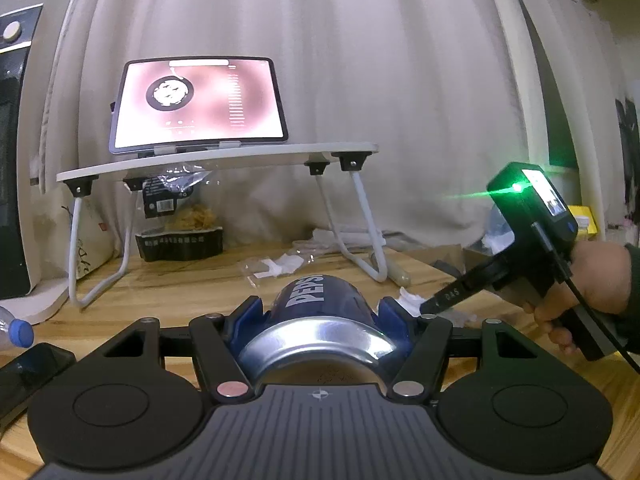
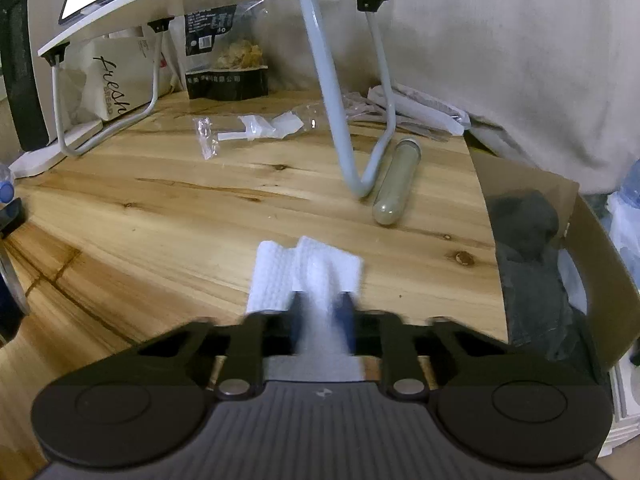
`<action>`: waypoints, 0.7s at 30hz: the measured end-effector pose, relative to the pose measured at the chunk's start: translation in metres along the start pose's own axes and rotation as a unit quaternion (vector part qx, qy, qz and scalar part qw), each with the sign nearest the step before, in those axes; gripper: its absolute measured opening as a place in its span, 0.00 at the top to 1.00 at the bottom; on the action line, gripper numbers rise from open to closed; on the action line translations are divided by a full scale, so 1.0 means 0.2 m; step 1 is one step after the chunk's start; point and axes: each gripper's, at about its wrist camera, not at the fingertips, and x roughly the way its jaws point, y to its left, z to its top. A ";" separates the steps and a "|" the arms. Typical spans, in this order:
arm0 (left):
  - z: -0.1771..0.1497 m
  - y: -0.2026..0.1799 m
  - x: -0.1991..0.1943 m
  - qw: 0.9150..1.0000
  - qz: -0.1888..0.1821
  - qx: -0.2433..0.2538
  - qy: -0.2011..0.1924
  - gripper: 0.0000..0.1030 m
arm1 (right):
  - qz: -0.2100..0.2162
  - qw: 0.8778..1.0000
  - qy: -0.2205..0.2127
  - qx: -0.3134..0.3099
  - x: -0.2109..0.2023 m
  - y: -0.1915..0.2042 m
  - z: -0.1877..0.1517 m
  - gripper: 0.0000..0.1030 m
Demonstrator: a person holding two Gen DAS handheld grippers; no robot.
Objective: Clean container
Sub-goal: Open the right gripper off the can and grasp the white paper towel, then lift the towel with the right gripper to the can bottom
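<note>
A blue Pepsi can [image 1: 320,300] lies on its side between the blue pads of my left gripper [image 1: 320,312], which is shut on it; the can's silver rim faces the camera. In the right wrist view, my right gripper [image 2: 322,308] is shut on a white paper towel [image 2: 308,268] that rests on the wooden table [image 2: 160,200]. Seen from the left wrist view, a hand [image 1: 592,276] holds the right gripper's body low at the right, its fingertips [image 1: 434,305] down by the towel [image 1: 412,298] beside the can.
A white folding stand [image 1: 216,160] carries a lit tablet [image 1: 198,102] at the back. Under it sit a snack bag [image 2: 224,60] and plastic scraps [image 2: 256,126]. A green tube [image 2: 396,182] lies by the stand's leg. A cardboard box [image 2: 540,240] borders the table's right edge.
</note>
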 end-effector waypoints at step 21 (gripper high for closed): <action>0.00 0.01 0.00 1.000 0.003 -0.004 -0.003 0.35 | -0.029 0.998 -0.015 -0.049 -0.01 0.08 0.03 0.34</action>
